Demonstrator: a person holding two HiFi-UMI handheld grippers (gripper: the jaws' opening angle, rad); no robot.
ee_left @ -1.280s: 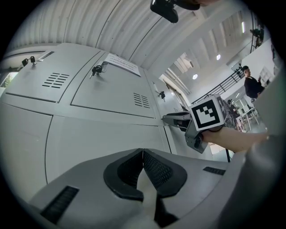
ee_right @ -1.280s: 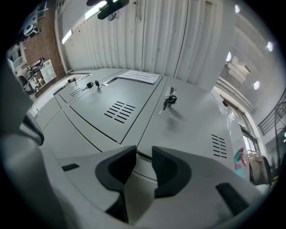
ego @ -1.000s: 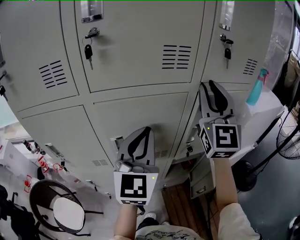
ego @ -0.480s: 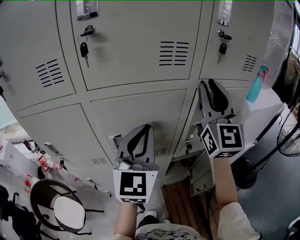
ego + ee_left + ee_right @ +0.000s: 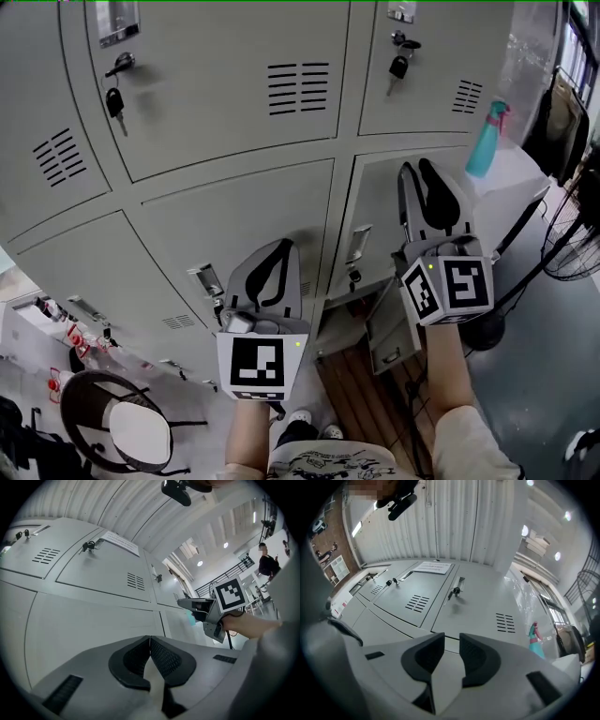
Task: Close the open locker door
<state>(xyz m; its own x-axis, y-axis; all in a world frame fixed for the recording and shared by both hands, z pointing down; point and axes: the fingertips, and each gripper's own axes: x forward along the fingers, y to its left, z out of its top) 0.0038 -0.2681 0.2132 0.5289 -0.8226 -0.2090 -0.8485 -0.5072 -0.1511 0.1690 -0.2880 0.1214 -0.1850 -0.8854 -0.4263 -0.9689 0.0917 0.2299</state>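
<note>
Partly hidden behind the right gripper (image 5: 417,171), the open locker door (image 5: 382,328) hangs ajar in the bottom row, at about 6 o'clock from that gripper's tips. What is inside the locker cannot be made out. The right fingers stand slightly apart and hold nothing. The left gripper (image 5: 281,248) has its fingers closed together, also empty.

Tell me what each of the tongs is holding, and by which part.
Nothing is held. The left tongs are closed and empty; the right tongs stand slightly apart with nothing in the gap.
</note>
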